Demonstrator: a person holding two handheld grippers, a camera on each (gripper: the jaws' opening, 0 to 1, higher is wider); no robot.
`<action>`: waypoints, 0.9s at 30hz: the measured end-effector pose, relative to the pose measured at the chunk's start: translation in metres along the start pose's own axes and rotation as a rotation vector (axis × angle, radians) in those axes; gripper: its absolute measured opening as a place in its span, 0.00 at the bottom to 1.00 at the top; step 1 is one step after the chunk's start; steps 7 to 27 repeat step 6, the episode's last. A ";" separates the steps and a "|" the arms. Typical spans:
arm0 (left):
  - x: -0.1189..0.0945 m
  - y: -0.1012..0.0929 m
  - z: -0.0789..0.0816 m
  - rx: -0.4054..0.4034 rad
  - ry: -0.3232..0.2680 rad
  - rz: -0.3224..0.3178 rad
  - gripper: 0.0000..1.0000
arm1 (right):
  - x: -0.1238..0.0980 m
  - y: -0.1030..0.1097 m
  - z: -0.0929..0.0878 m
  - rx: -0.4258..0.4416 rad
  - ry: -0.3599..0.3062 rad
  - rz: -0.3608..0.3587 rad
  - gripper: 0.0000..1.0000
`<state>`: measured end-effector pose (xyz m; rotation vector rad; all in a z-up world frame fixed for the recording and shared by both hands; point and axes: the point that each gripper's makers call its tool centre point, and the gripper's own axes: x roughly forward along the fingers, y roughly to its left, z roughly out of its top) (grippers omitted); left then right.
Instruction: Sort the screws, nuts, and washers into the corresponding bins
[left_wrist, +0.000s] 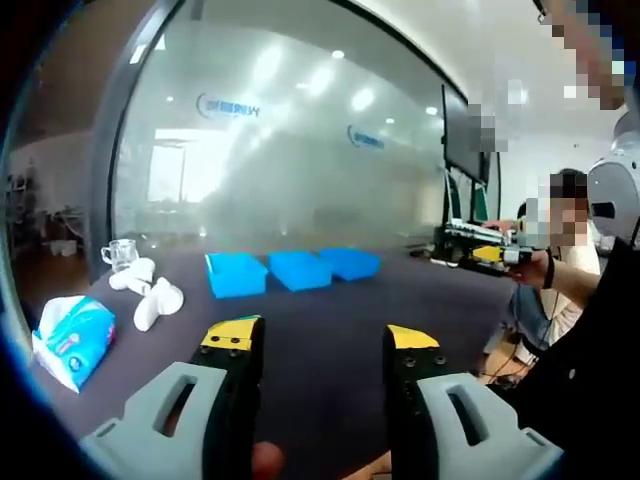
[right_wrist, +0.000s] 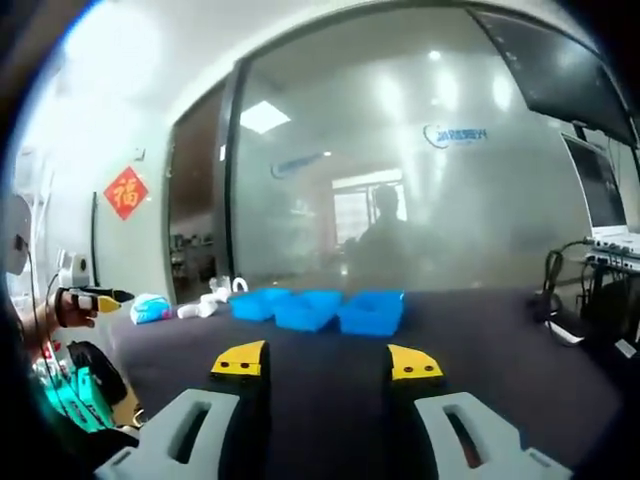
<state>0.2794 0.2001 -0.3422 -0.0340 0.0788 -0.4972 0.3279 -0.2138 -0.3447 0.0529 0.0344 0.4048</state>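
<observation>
Holding both the left gripper (left_wrist: 322, 343) and right gripper (right_wrist: 326, 362) spread and empty, I see three blue bins (left_wrist: 291, 269) across the table (left_wrist: 330, 300) but cannot make out any hardware, which I expect is small, hard, slippery, best pinched across flats.

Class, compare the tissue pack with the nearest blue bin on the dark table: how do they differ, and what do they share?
In the left gripper view, the tissue pack is a soft, closed wrapper printed pale blue and white; the nearest blue bin is a rigid, open-topped tray in one solid blue. The pack lies alone near the table's edge; the bin stands in a row with two others. Both rest on the table.
</observation>
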 end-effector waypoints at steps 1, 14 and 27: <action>-0.001 0.000 0.000 0.000 -0.002 0.001 0.47 | 0.000 0.001 0.001 -0.001 -0.001 0.001 0.41; -0.003 0.002 0.001 -0.002 -0.003 0.008 0.47 | 0.000 0.003 0.001 -0.011 0.000 0.006 0.41; -0.003 0.002 0.001 -0.002 -0.003 0.008 0.47 | 0.000 0.003 0.001 -0.011 0.000 0.006 0.41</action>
